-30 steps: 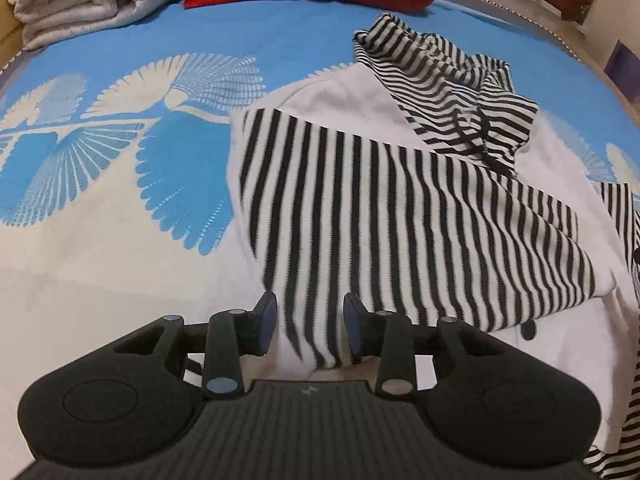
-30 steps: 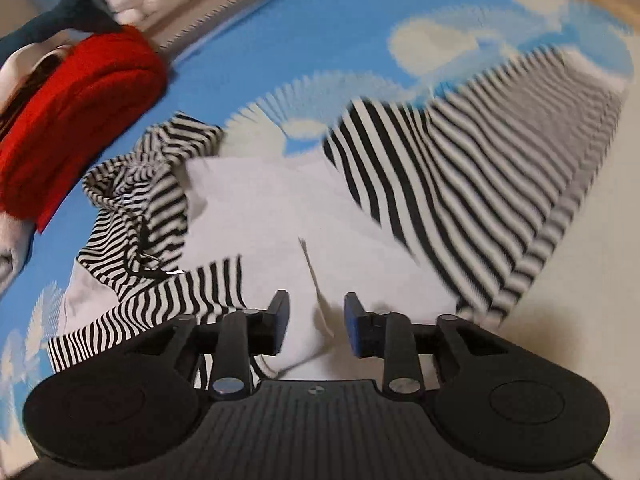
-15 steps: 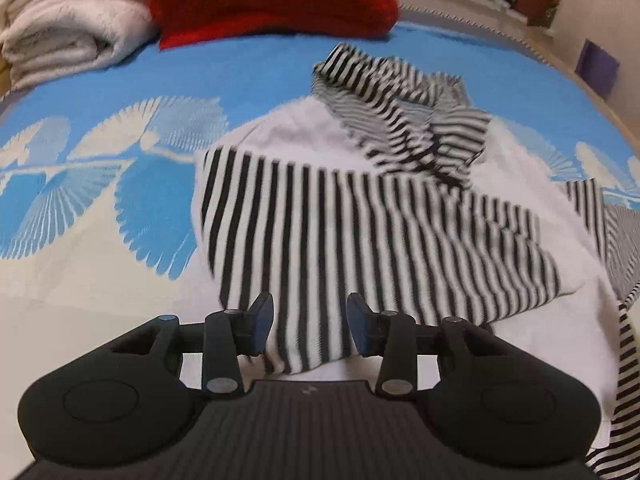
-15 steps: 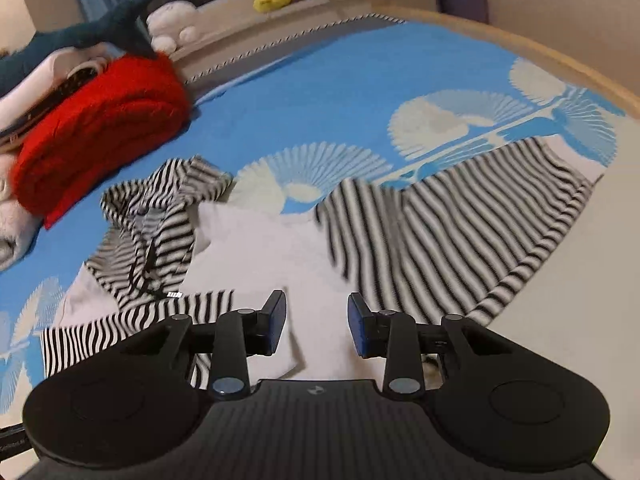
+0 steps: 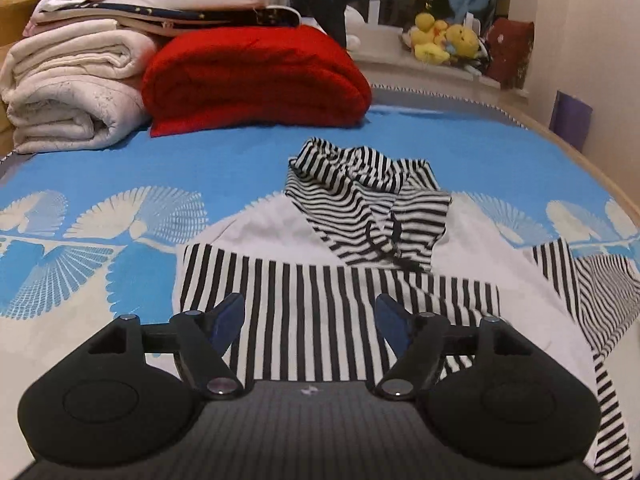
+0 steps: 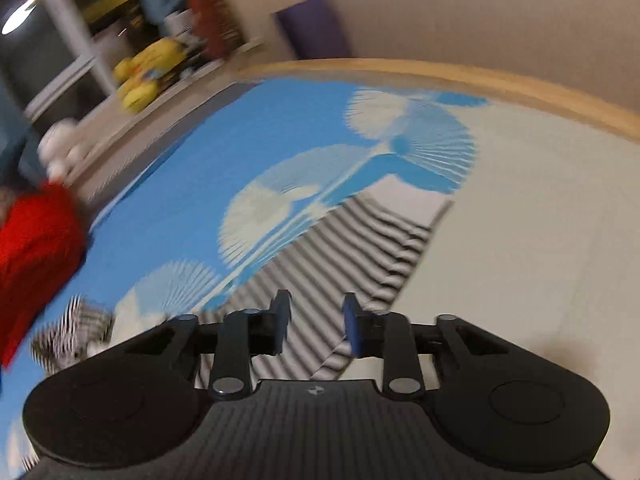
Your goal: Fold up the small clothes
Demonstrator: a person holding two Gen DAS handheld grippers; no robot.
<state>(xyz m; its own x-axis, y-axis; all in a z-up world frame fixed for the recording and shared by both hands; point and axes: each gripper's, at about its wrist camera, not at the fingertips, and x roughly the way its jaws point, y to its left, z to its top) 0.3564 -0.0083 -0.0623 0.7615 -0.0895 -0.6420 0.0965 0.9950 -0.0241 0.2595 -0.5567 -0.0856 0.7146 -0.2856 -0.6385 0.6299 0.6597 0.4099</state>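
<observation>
Both grippers have lifted off the hoodie (image 5: 320,320); left gripper (image 5: 310,318) fingers spread, right gripper (image 6: 316,324) released, swinging toward the unfolded sleeve (image 6: 360,240) at two o'clock.

The right gripper (image 6: 314,324) hangs over a striped sleeve (image 6: 340,248) with its jaws apart and nothing between them. The sleeve lies spread on the blue sheet (image 6: 192,176) (printed with white fans), its cuff end pointing toward the wooden edge (image 6: 440,72). At far left sit a red blanket (image 6: 36,248) and a striped bundle (image 6: 72,328), probably the hood, though motion blur smears it. Yellow toys (image 6: 148,72) rest on the ledge behind, and a purple box (image 6: 316,28) stands by the wall.
</observation>
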